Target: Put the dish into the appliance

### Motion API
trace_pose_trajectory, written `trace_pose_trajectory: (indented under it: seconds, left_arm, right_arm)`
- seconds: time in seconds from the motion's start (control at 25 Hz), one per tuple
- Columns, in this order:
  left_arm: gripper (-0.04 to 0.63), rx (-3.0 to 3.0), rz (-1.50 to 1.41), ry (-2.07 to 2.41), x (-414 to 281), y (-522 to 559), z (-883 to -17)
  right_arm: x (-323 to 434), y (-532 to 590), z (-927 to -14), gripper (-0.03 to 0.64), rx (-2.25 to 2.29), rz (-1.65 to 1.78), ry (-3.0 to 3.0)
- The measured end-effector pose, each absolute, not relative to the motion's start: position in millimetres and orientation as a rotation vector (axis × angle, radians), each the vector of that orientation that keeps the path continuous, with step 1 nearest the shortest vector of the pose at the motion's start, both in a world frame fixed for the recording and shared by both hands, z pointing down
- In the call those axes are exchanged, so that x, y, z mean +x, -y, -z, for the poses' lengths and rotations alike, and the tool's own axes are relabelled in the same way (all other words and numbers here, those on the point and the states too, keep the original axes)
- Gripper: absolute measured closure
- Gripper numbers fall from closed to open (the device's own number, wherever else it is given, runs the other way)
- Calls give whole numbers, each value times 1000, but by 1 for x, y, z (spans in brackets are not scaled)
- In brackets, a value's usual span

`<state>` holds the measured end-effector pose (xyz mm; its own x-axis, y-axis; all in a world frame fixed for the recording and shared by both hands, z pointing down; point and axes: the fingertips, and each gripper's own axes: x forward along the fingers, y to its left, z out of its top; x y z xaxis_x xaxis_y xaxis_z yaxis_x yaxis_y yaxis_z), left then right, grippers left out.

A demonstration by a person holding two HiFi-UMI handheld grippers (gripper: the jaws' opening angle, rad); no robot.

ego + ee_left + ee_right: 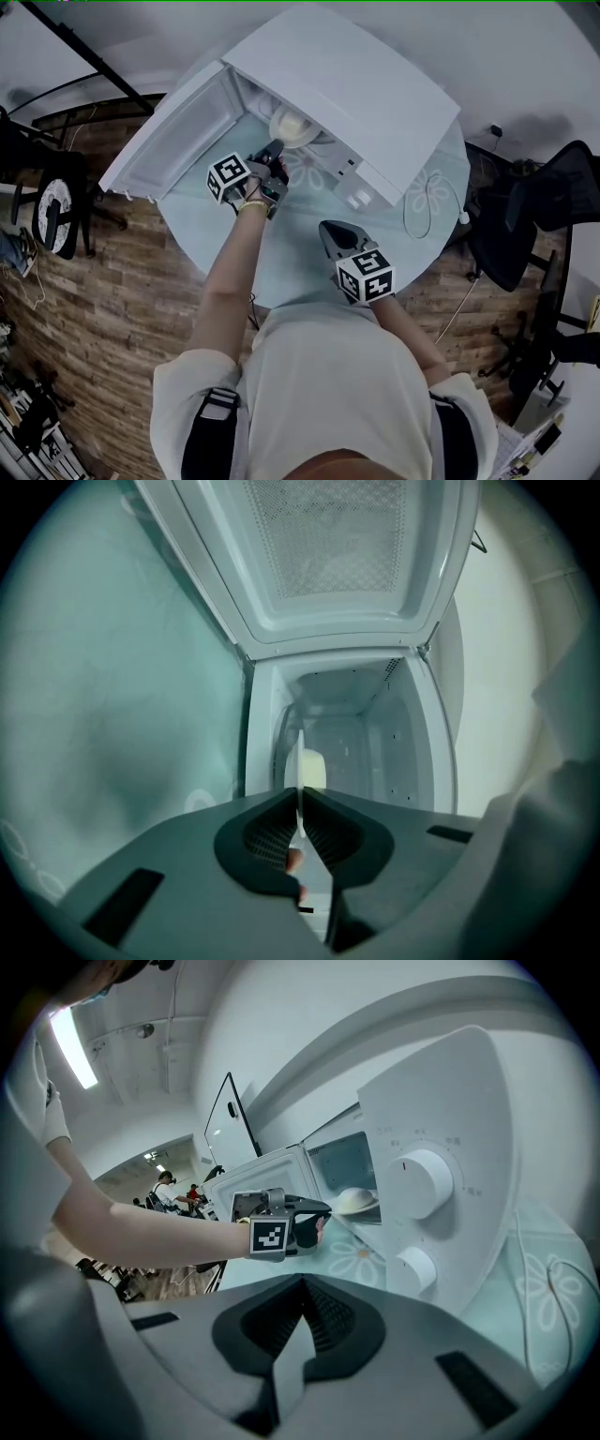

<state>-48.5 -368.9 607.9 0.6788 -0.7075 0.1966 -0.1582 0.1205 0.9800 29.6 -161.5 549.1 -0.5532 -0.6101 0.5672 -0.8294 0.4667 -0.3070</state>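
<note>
Closest to your body, your right gripper hangs over the near part of the round table. Its 2 jaws are brought together with nothing between them, and it points toward the appliance's control side.

Farther out, your left arm reaches across the table. Your left gripper stands at a narrow opening, with both pads pinched on the near rim of the dish. In the left gripper view the rim shows as a thin pale edge running straight up from between the jaws.

The dish carries a pale rounded lump of food. It sits right at the mouth of the microwave, roughly level, partly inside the cavity with its near rim at the opening. Whether its underside touches the cavity floor, you cannot tell from these views.

The microwave door swings wide open to your left, its mesh window facing the cavity. On the front panel, 2 white dials sit one above the other, to the right of the opening. A white cable loops on the cloth beside the microwave.
</note>
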Motion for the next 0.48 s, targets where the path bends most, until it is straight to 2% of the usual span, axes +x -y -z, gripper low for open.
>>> trace_pose_trajectory:
  seconds: [0.48]
  left_arm:
    - [569, 1399, 368, 809, -32, 393, -621]
  right_arm:
    - [37, 166, -550, 611, 1232, -808, 2329]
